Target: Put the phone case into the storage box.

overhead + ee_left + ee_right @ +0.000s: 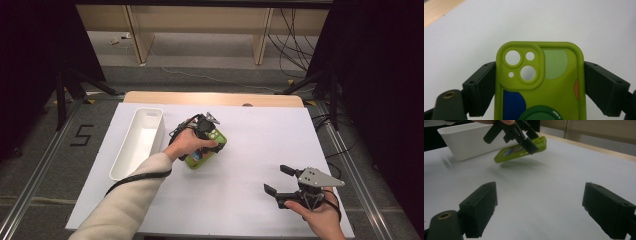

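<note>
Left gripper view: phone case (554,82) between fingers (480,90).

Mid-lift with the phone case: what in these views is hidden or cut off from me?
- Green phone case: lower half cut off by the bottom edge, left gripper view.
- Phone case in high view: partly covered by the left gripper and hand.
- White bin: inside hidden by its near wall, right gripper view.

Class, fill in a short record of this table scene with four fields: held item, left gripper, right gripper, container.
held item: lime-green phone case with coloured patches, lifted off the white table sheet, tilted
left gripper: left gripper shut on the case's long sides
right gripper: right gripper open, nothing between its jaws, at the near right of the table
container: long white plastic bin, left of the case
</note>
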A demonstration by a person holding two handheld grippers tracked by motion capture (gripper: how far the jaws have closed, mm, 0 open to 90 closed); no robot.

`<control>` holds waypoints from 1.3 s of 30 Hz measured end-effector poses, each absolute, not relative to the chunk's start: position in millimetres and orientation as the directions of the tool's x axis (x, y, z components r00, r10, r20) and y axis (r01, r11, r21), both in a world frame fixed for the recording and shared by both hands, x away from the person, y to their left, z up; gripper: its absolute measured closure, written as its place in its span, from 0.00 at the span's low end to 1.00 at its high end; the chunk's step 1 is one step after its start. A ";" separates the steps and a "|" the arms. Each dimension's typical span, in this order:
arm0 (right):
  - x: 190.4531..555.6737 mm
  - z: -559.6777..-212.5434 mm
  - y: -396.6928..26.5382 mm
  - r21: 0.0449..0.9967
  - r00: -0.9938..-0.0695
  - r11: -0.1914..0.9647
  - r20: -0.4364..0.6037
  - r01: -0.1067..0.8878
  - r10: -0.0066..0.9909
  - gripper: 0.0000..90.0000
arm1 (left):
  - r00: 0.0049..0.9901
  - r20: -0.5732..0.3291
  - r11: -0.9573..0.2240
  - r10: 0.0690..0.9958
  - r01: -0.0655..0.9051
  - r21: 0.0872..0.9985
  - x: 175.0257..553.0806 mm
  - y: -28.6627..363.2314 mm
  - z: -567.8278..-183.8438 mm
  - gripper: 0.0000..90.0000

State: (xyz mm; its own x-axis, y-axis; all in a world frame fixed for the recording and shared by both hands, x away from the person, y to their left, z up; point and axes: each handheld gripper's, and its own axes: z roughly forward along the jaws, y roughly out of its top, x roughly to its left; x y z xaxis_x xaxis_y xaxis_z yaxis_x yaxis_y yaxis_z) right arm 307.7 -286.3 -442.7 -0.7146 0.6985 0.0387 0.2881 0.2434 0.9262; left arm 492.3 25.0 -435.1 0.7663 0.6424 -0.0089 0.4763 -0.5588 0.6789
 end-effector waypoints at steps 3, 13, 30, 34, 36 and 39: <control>307.7 -442.6 -286.5 0.926 -0.714 0.243 0.039 0.289 0.699 0.15 | 0.751 -0.002 -0.523 0.660 0.461 0.717 487.7 25.5 -430.1 0.18; 307.7 -442.4 -286.2 0.926 -0.713 0.243 0.038 0.288 0.701 0.15 | 0.710 0.001 -0.420 0.704 0.415 0.807 474.6 28.2 -418.0 0.18; 308.2 -442.6 -286.4 0.927 -0.710 0.242 0.036 0.287 0.704 0.15 | 0.657 -0.001 -0.319 0.754 0.367 0.874 458.4 42.5 -405.9 0.18; 308.3 -442.8 -286.4 0.926 -0.708 0.244 0.035 0.288 0.705 0.15 | 0.650 0.001 -0.300 0.760 0.349 0.888 454.8 46.2 -402.2 0.18; 308.2 -442.8 -286.4 0.925 -0.708 0.244 0.036 0.290 0.705 0.15 | 0.645 0.003 -0.292 0.764 0.341 0.893 453.1 48.2 -400.0 0.18; 308.4 -442.9 -286.3 0.926 -0.708 0.243 0.034 0.288 0.706 0.15 | 0.639 0.000 -0.278 0.769 0.335 0.900 451.6 50.7 -397.8 0.18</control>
